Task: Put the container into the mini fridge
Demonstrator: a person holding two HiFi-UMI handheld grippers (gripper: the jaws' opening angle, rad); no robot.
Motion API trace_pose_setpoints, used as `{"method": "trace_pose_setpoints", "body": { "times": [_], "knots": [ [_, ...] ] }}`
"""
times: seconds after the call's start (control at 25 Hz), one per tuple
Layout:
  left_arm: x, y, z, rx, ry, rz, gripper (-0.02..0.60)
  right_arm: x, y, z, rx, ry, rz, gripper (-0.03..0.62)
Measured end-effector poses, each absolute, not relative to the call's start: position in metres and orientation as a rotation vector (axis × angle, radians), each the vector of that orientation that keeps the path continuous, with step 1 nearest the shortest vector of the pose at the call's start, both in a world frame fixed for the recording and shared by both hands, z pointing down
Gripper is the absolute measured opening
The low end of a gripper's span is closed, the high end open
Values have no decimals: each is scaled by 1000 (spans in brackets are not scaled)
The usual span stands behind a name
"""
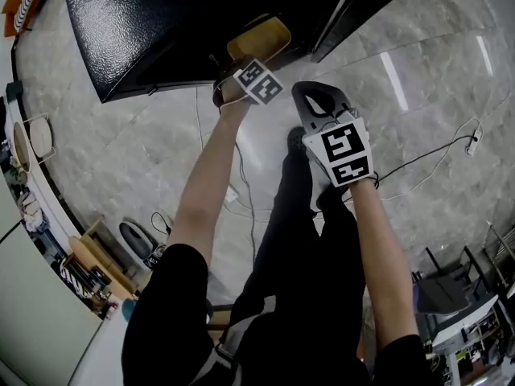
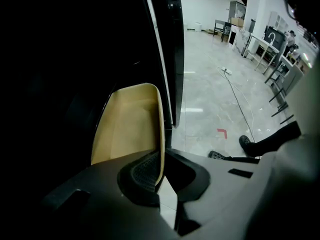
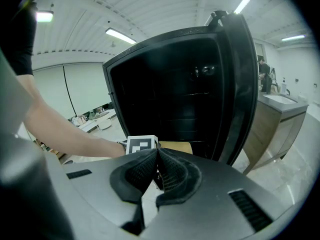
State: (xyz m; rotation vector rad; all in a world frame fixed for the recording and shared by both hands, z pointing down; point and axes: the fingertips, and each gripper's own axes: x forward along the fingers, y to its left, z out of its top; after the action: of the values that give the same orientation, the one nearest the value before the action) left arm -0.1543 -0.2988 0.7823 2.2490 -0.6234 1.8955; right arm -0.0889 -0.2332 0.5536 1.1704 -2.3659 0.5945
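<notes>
grips the thin wall of a tan container [image 2: 127,129] with the left gripper [image 2: 159,170], jaws clamped on it from both sides. holds that container at the open mouth of the black mini fridge [image 3: 170,89], far end in the dark interior, just left of the open door [image 3: 240,79]. carries the right gripper [image 3: 156,156] nearer and to the right, jaws pressed together on nothing, aimed at the fridge. stands on pale marbled floor [image 1: 418,95], a cable [image 1: 426,155] trailing at right.
</notes>
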Motion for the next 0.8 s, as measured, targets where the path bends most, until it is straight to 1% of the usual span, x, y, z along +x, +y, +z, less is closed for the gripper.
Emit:
{"method": "trace_pose_setpoints", "body": {
  "times": [0.48, 0.68, 0.8],
  "knots": [
    [-154, -345, 793, 2293, -778, 2024, 37, -93, -240, 550, 1169, -2366, 610, 18],
    [-147, -359, 792, 2295, -841, 2014, 37, -90, -240, 552, 1168, -2353, 614, 18],
    [-148, -367, 791, 2308, -885, 2060, 37, -90, -243, 550, 1164, -2352, 599, 18]
  ]
}}
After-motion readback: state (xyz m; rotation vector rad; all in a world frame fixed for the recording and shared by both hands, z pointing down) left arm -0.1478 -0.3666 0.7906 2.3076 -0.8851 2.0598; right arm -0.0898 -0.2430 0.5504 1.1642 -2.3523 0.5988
